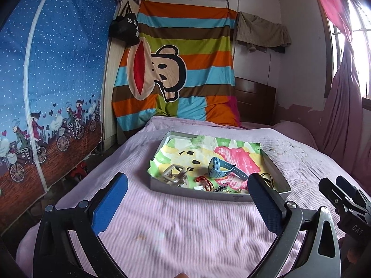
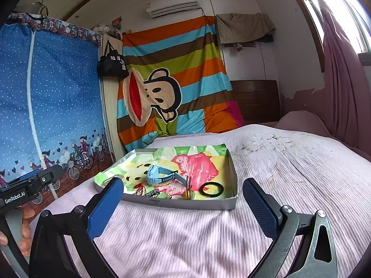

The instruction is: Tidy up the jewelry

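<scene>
Both claws hover low over the pink bedspread (image 1: pixel 176 227), and nothing is picked yet — this looks like the approach, the very start of the sorting. The left claw (image 1: pixel 187 205) stands wide, blue pads far apart, gripping nothing. The right claw (image 2: pixel 183 205) is just as wide and just as empty.

The jewelry sits ahead in a shallow white tray (image 1: pixel 199 193) lined with a bright printed cloth, centre of the frame in the left view. In it: a blue watch (image 1: pixel 220 168) lying on its side mid-tray, a silver metal piece (image 1: pixel 174 173) at the lower left of the tray, and red cords (image 1: pixel 205 181) tangled with a dark chain (image 1: pixel 221 187) along the near wall. From the right view a black ring (image 2: pixel 211 189) shows at the tray's lower right corner, apart from the rest.

Next move, as I judge it — one claw goes forward over the near wall and narrows on a single piece. The watch is the easy grab; the cords and chain look tangled and may drag neighbours along.
</scene>
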